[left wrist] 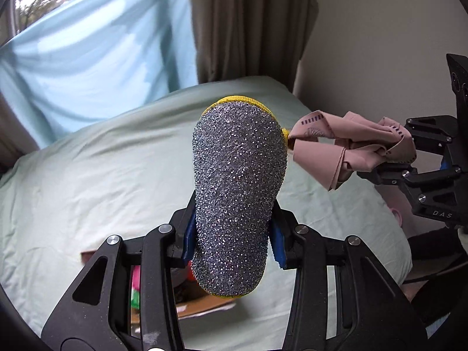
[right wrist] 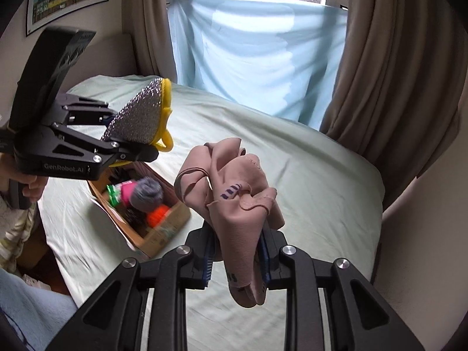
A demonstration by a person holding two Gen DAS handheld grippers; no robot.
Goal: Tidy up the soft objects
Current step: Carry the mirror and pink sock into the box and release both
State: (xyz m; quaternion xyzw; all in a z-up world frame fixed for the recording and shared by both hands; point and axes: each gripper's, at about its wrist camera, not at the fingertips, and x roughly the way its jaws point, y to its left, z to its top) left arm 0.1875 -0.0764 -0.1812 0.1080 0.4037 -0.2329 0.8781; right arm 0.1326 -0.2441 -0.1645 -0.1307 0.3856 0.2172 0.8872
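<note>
My left gripper (left wrist: 232,242) is shut on a silver glittery scrub pad with yellow trim (left wrist: 237,181), held up over the bed. In the right wrist view that pad (right wrist: 137,117) and the left gripper (right wrist: 128,149) show at the left, a yellow loop hanging from the pad's tip. My right gripper (right wrist: 235,260) is shut on a crumpled pink cloth with dark stitching (right wrist: 234,193). The same pink cloth (left wrist: 351,143) and the right gripper (left wrist: 409,152) appear at the right of the left wrist view, level with the pad.
An open cardboard box (right wrist: 172,228) on the pale green bed (right wrist: 307,181) holds a grey yarn ball (right wrist: 147,194), an orange one (right wrist: 158,215) and a pink-green toy (right wrist: 122,193). A blue sheet (right wrist: 263,52) and brown curtains (right wrist: 395,87) hang behind. A hand (right wrist: 32,187) grips the left handle.
</note>
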